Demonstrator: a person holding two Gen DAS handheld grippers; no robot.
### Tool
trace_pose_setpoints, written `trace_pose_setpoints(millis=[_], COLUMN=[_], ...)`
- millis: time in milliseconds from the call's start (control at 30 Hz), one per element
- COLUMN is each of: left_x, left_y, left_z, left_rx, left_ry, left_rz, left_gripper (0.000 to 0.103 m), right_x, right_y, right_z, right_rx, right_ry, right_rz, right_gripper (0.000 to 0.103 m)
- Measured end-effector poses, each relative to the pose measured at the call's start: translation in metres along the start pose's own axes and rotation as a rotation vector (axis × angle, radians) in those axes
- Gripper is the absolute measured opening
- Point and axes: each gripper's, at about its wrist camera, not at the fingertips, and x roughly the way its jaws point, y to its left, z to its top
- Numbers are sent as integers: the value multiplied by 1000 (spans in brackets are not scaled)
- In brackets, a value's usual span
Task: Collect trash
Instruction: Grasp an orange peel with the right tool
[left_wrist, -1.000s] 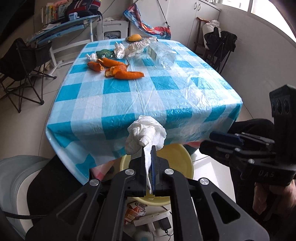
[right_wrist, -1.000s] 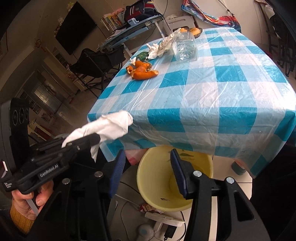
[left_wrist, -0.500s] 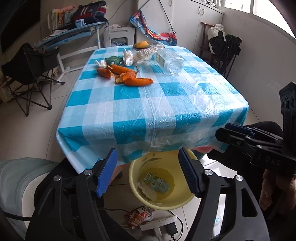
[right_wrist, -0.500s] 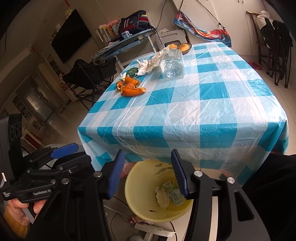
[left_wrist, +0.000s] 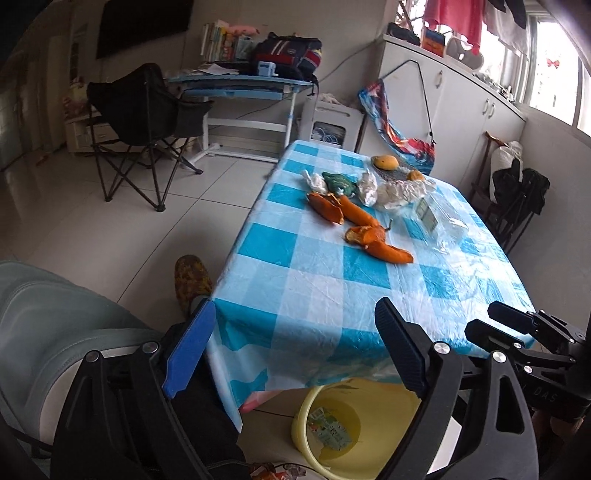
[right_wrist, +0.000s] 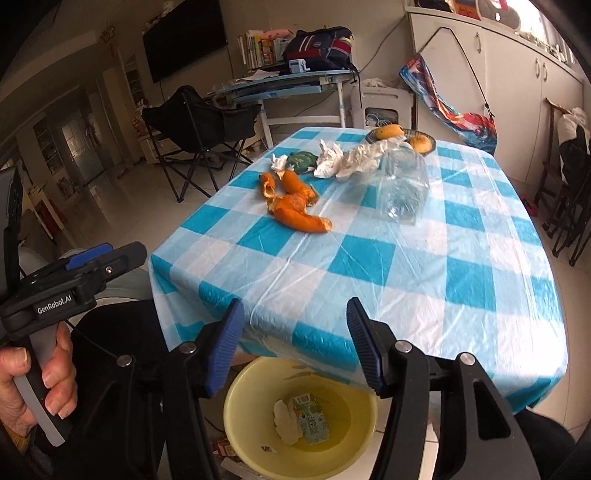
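Both claws, left gripper (left_wrist: 291, 350) and right gripper (right_wrist: 295, 347), gape empty above the yellow basin (right_wrist: 236, 398); orange peels (right_wrist: 295, 210) lie across the table (right_wrist: 461, 280), where a careless reach risks toppling the plastic bottle (right_wrist: 404, 184).

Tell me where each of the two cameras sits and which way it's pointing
Left wrist: sits behind the open left gripper, low at the near table edge, facing the orange peels; the right gripper shows at right.
Right wrist: sits behind the open right gripper, facing across the table; the left gripper and left hand show at left.
Shared: table, peels, yellow basin below.
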Motion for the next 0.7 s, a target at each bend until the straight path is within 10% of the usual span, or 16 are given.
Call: trace_pose_setpoints(millis=[300, 700], left_x=[14, 32], left_y=[13, 39], left_z=[-6, -21], left_rx=[-25, -104], left_ry=[-73, -59], left_rz=[39, 47], left_gripper=[87, 88], right_x=[73, 127], right_y=[15, -9], right_z=[52, 74], right_rx=[-162, -67], right_ry=[81, 207], right_rz=[-72, -112], right_gripper=[56, 56])
